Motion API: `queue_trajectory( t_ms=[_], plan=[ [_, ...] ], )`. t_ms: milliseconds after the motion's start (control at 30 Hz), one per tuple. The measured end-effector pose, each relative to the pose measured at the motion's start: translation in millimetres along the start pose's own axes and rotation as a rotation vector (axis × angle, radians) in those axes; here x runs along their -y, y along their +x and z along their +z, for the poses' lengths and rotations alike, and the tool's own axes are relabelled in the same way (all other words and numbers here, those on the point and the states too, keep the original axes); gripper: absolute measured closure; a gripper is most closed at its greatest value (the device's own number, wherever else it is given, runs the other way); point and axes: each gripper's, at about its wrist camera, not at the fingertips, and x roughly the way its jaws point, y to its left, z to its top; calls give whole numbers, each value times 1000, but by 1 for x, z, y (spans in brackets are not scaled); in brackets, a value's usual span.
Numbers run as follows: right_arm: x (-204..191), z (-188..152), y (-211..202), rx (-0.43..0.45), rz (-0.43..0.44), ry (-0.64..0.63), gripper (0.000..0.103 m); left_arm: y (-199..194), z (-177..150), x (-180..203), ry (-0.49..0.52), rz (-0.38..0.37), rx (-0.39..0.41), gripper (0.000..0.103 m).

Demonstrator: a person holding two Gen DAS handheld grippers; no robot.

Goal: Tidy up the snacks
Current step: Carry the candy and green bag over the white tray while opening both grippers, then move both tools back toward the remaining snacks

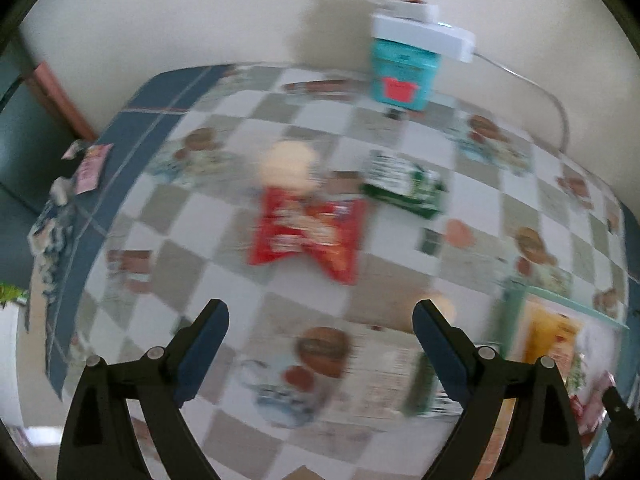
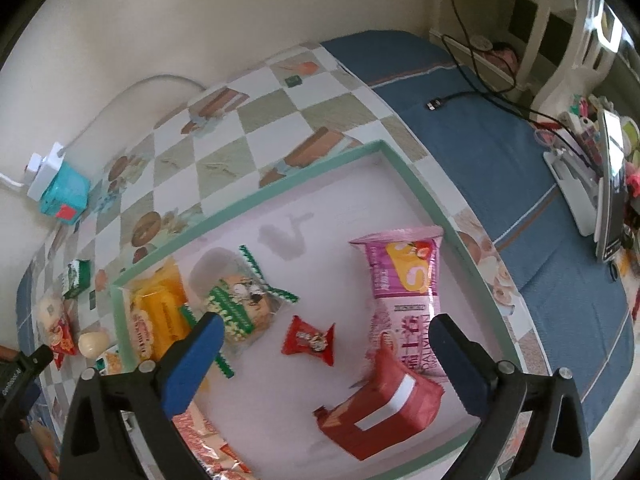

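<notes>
The right hand-held gripper (image 2: pixel 324 360) hangs over a shallow white tray with a mint-green rim (image 2: pixel 288 184), its blue-padded jaws spread wide with nothing pressed between them. Directly below it lie a dark red snack packet with a white stripe (image 2: pixel 380 408) and a small red wrapped candy (image 2: pixel 308 340). Just beyond, a tall pink snack bag (image 2: pixel 404 276) lies on the tray's right side, its lower end overlapped by the red packet, and a clear packet with green zigzag edges (image 2: pixel 240 304) lies on the left beside a yellow-orange packet (image 2: pixel 160 316) against the tray's left wall. The tray sits on a bench covered by a checkered cloth with food prints (image 2: pixel 224 148) and a blue border. The left hand-held gripper (image 1: pixel 320 328) is likewise wide apart and empty, held above bare cloth in a motion-blurred view. Ahead of it on the bench, outside the tray, lies a red snack bag (image 1: pixel 308 236), touching a pale round bun-like item (image 1: pixel 288 164) behind it, with a green and white packet (image 1: pixel 404 188) just to the right. Farthest back, near the wall, stands a teal box (image 1: pixel 400 76) with a white device (image 1: pixel 424 32) on top.
</notes>
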Motion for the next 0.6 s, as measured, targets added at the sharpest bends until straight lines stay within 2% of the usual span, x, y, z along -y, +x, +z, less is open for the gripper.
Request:
queue_trajectory(
  t_ms=[300, 600],
  plan=[
    [-46, -10, -20, 36, 32, -80, 0, -5, 0, -56, -122, 14, -12, 9],
    [-121, -46, -23, 9, 116, -227, 0, -4, -14, -80, -175, 1, -52, 9]
  ],
)
